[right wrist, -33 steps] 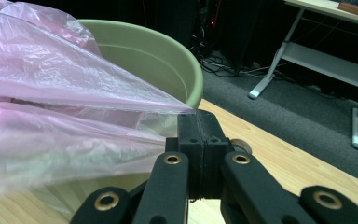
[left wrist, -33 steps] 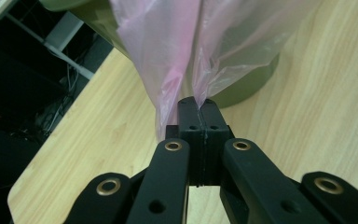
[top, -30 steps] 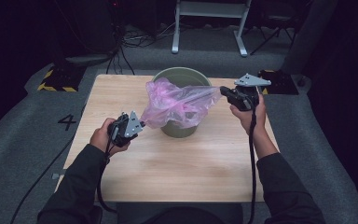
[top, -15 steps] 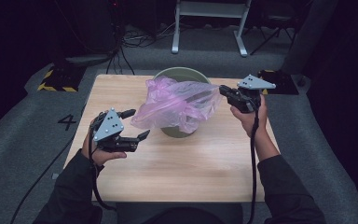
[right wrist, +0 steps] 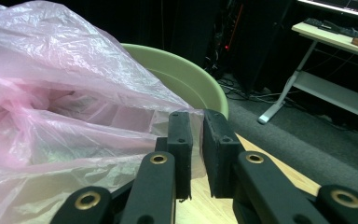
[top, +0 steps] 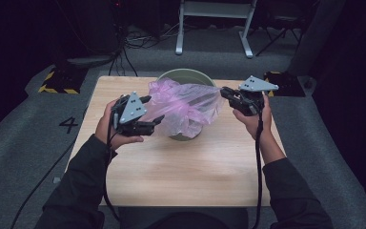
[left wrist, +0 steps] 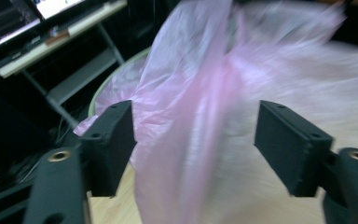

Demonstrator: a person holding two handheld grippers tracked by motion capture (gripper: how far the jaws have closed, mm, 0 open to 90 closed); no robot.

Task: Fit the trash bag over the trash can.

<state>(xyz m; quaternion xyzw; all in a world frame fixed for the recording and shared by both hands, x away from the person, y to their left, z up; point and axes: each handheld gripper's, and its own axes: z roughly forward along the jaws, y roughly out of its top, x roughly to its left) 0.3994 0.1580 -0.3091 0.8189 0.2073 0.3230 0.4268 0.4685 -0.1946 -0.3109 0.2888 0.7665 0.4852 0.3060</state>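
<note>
Pink plastic bag (top: 186,107) is sitting at centre frame in the high view, draped over and partly inside a pale green bin (top: 181,76) that is standing on the wooden worktop (top: 190,167). The bag's long axis is running left to right across the picture, stretched toward the right.

Right hand-held gripper (top: 225,93), right of centre in the high view, is pinching the bag's right corner. In the right gripper view its jaws are pressed nearly together at lower centre with a fold of the film caught between the pads (right wrist: 181,135), and the film is pulling taut from there toward the upper left of that frame.

Left hand-held gripper (top: 153,110), left of centre in the high view, is sitting just beside the bag's left edge with jaws spread. They have just been opening, then easing in slightly. In the left gripper view the pink film (left wrist: 200,121) is hanging between the two black pads, brushing close to the left-hand one (left wrist: 112,140), but neither pad is pressing on it, so nothing is gripped there.

Judgement: the coming move is hinging on this side. The loose left rim is lying straight ahead of the left hand-held gripper, toward picture-right, and that hand is the nearer one. Closing there should give a second hold opposite the right pinch, letting the mouth be spread over the bin's rim (right wrist: 200,79).
</note>
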